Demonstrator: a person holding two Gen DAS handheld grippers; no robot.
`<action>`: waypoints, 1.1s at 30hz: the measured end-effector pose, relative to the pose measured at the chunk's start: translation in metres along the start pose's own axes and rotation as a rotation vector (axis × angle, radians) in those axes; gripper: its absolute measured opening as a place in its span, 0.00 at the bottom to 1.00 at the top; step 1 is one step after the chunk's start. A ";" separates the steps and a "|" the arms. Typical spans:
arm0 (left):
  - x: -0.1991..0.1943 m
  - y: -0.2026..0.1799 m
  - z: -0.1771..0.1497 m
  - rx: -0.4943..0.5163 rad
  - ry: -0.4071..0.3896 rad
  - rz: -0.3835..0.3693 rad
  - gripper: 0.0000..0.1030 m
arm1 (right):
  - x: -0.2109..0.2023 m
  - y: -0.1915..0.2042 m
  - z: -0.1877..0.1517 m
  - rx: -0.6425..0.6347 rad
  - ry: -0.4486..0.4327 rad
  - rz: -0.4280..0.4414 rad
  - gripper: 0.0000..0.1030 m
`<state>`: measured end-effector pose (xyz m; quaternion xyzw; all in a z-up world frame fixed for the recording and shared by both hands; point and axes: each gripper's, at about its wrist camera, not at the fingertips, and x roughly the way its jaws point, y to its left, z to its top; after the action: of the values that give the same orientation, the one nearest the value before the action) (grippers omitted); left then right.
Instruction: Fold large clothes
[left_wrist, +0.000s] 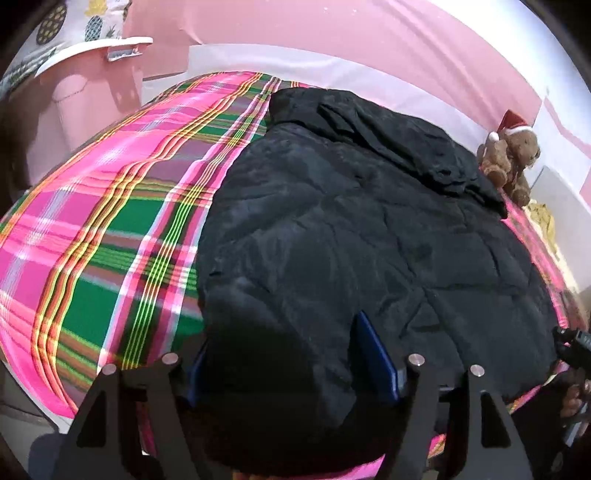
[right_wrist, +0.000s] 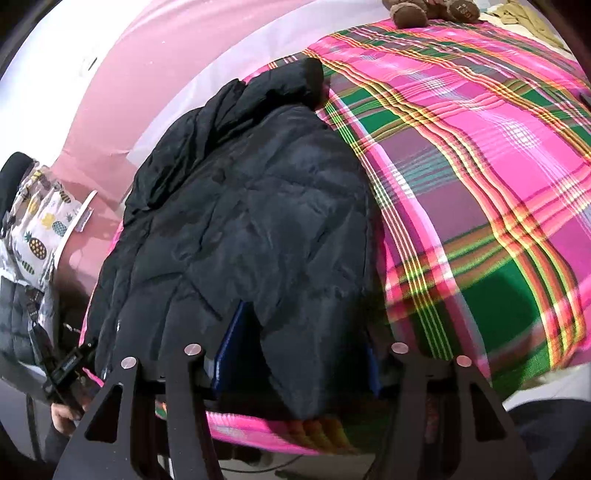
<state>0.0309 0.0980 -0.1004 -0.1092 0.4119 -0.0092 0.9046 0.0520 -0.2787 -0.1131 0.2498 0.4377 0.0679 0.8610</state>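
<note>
In the left wrist view, a large black quilted puffer jacket (left_wrist: 369, 229) lies spread over a bed covered with a pink, green and yellow plaid blanket (left_wrist: 110, 229). The left tool (left_wrist: 291, 354) sits at the near hem, its blue-padded fingers (left_wrist: 373, 350) set apart with a thick bunch of the jacket's fabric filling the gap between them, so it grips the jacket. A brown teddy bear in a red Santa hat (left_wrist: 511, 155) sits near the jacket's far right corner, by the pink wall (left_wrist: 332, 26). A pineapple-print cushion (left_wrist: 74, 22) rests at the upper left.

In the right wrist view, the same jacket (right_wrist: 251, 221) lies along the left part of the bed, the plaid blanket (right_wrist: 480, 166) bare to its right. The right tool (right_wrist: 299, 350) holds the near edge of the jacket, a fold of dark fabric wedged between its parted blue fingers (right_wrist: 231, 347) and hanging over the bed's edge. The left tool (right_wrist: 70, 365) shows at the lower left.
</note>
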 end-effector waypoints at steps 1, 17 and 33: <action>0.000 -0.001 0.001 0.004 0.003 0.007 0.67 | 0.001 -0.002 0.002 0.017 0.002 -0.003 0.41; -0.091 0.006 0.021 -0.021 -0.121 -0.136 0.20 | -0.083 0.040 -0.002 -0.049 -0.122 0.109 0.13; -0.166 0.001 0.022 -0.033 -0.227 -0.223 0.20 | -0.157 0.044 -0.018 -0.031 -0.234 0.182 0.13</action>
<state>-0.0628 0.1210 0.0369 -0.1695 0.2924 -0.0906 0.9368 -0.0528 -0.2863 0.0128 0.2813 0.3088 0.1225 0.9002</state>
